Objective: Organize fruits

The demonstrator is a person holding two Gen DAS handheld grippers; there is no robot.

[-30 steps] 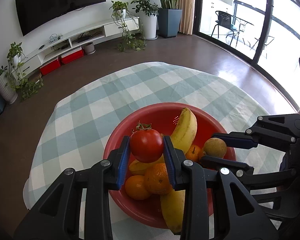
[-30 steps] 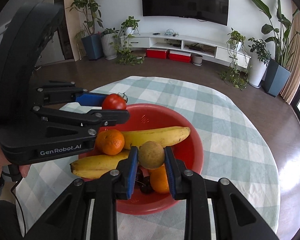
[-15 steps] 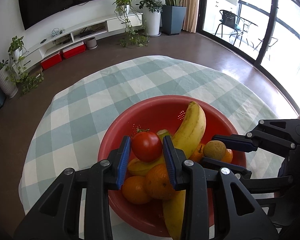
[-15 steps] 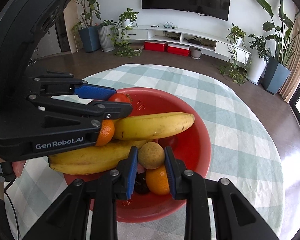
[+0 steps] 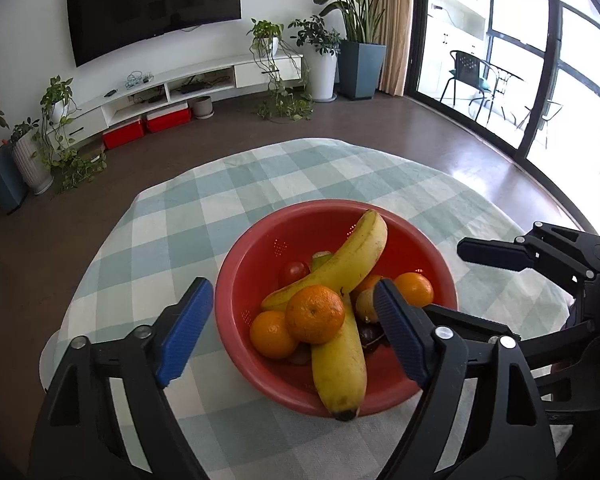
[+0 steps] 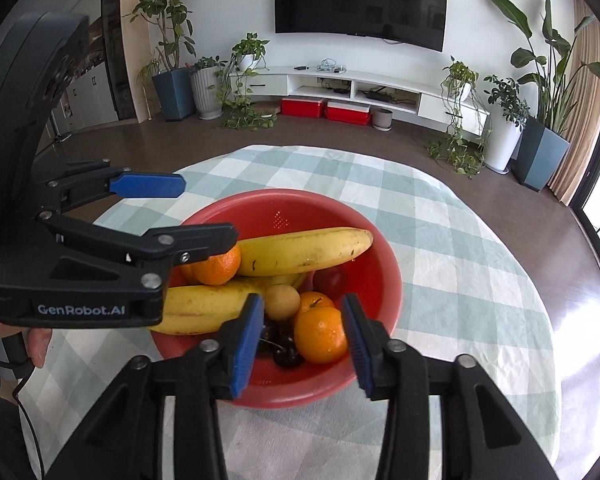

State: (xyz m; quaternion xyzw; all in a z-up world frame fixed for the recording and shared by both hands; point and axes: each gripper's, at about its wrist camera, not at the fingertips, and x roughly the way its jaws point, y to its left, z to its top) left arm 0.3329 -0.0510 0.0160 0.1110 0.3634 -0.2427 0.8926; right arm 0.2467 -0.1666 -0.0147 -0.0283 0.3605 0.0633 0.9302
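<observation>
Left gripper (image 5: 292,330) first, seen from its own wrist: my jaws are opening wide and empty over the near rim of the red bowl (image 5: 260,240). A second ago they pinched the tomato (image 5: 294,273); it now lies low in the bowl, tucked behind the upper banana (image 5: 340,264), so that fruit is delivered. Two oranges (image 5: 315,314) sit at the front against the second banana (image 5: 340,364), whose dark tip hangs over the rim. My right gripper's fingers (image 5: 496,254) show at the bowl's far right, parted.

Right wrist view: my right gripper (image 6: 302,334) is opening too, nothing pressed between its pads. The small tan fruit (image 6: 283,301) it carried a moment ago rests among the oranges (image 6: 320,334), touching a banana (image 6: 204,308), with dark cherries (image 6: 286,354) just beneath. The left gripper (image 6: 188,210) hangs spread over the bowl's left edge. Every fruit I can see is in the bowl on the checked tablecloth (image 6: 460,240); I judge the sorting close to done. The skins look glossy and wet, likely slippery.
</observation>
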